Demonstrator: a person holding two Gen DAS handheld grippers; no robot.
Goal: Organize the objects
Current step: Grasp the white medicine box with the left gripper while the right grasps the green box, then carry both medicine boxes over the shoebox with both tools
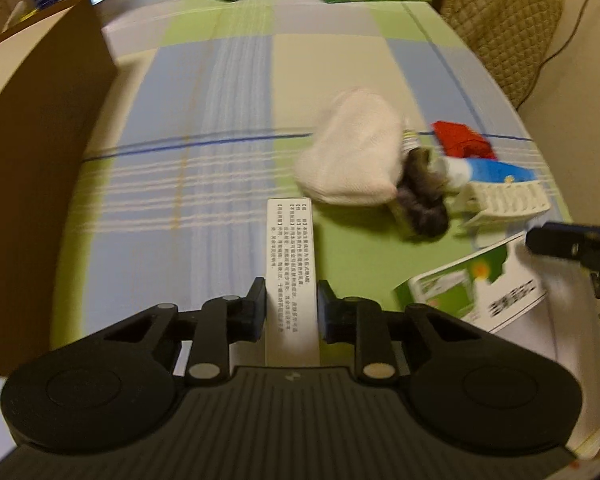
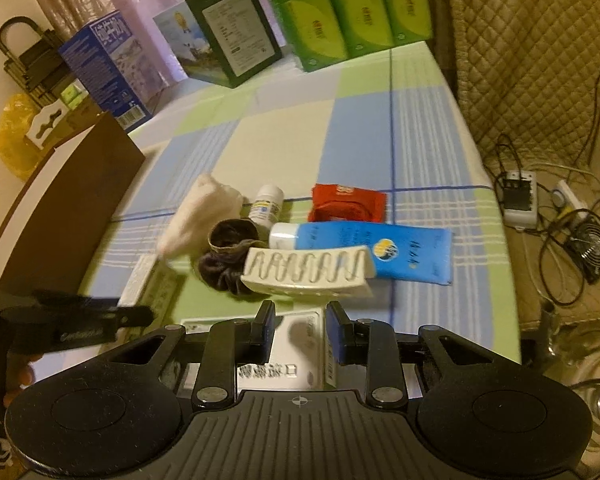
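Your checkered surface [image 1: 204, 128] is carrying a white cloth [image 1: 352, 152], a blue tube [image 2: 364, 248] and a dark scrunchie [image 2: 228, 260] clustered together; your left gripper [image 1: 292, 300] is pinching a white printed box [image 1: 292, 256] above it, while your right gripper [image 2: 300, 320] is hovering with jaws spread over a green-and-white box [image 1: 476, 288]

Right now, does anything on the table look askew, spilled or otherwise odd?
Nothing is spilled or visibly damaged. The loose items sit in a jumbled cluster: the white soap dish leans tilted against the blue tube, and the small white bottle lies on its side beside the dark scrunchie.
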